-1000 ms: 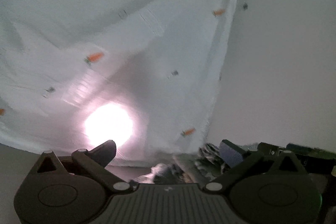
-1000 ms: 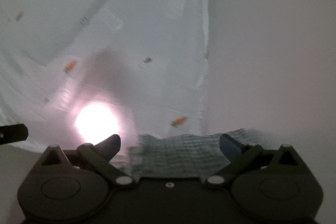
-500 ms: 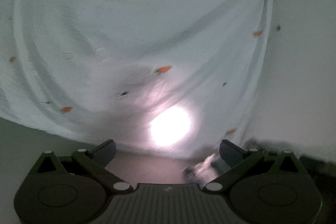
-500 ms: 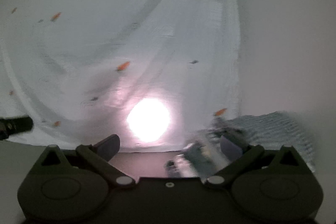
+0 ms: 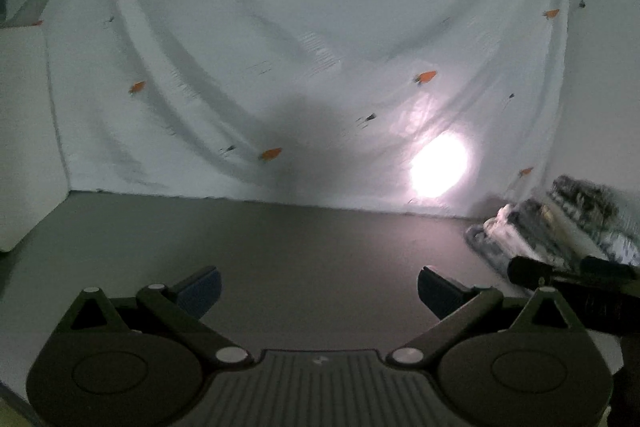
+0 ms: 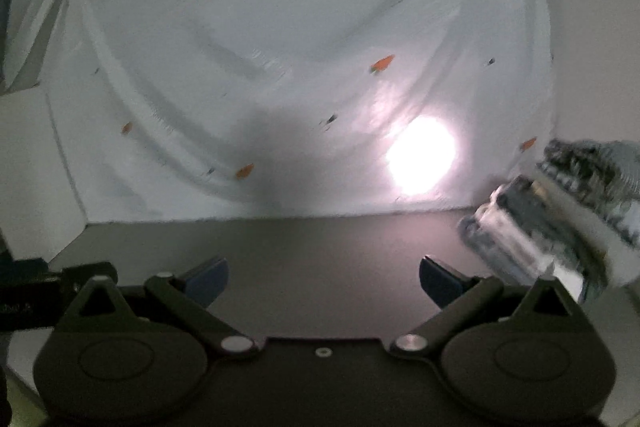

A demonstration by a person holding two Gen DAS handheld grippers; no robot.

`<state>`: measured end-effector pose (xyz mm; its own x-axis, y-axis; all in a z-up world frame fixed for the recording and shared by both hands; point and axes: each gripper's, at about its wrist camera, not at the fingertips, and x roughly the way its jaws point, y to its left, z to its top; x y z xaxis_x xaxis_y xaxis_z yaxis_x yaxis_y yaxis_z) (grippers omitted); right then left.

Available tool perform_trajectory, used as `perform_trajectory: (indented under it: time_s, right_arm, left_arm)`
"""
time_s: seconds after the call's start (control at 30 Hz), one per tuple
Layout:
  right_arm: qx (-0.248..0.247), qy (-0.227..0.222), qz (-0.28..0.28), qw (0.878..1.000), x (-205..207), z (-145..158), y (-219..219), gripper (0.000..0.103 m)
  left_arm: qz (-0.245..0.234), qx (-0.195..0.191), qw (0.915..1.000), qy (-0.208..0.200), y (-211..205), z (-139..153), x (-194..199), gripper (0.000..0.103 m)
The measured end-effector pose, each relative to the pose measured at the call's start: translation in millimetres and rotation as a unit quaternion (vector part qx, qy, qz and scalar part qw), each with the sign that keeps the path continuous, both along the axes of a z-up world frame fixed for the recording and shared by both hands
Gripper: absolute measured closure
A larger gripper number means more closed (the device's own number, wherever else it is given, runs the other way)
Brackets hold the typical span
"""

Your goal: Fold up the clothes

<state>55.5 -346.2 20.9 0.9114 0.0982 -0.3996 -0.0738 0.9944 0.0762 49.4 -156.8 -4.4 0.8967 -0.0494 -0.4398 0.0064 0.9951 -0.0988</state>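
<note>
A stack of folded patterned clothes lies at the right of a dark grey table; it also shows in the right wrist view, blurred. My left gripper is open and empty above the table. My right gripper is open and empty too, with the stack just right of its right finger. Part of the right gripper's body shows at the right of the left wrist view. Part of the left gripper's body shows at the left of the right wrist view.
A white sheet with small orange carrot prints hangs behind the table as a backdrop, seen also in the right wrist view. A bright light spot shines through it. A white wall or panel stands at the left.
Both views have tilted down and swung left: the table top has come into view, the light spot has shifted right, and the folded stack now sits at the right.
</note>
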Motion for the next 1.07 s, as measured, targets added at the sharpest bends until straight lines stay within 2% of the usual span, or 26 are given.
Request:
perform_trajectory:
  time_s: [0.23, 0.4, 0.6, 1.07]
  right_arm:
    - [-0.001, 0.057, -0.016, 0.998, -47.9, -14.7, 38.8, 0.0]
    - [-0.036, 0.074, -0.021, 0.996, -78.0, -28.9, 58.5, 0.0]
    - [-0.024, 0.098, -0.026, 0.995, -95.3, -44.6, 63.5, 0.0]
    - [-0.04, 0.089, -0.034, 0.995, -108.6, -48.6, 73.6, 0.0]
  left_arm:
    - [0.0, 0.007, 0.9991, 0.042, 35.1, -13.7, -42.3, 0.0]
    - [-0.011, 0.0, 0.9986, 0.052, 41.7, -23.3, -61.2, 0.0]
    - [-0.007, -0.009, 0.997, 0.077, 50.3, -39.7, -80.1, 0.0]
    - [-0.011, -0.005, 0.9966, 0.082, 54.3, -46.3, -83.9, 0.0]
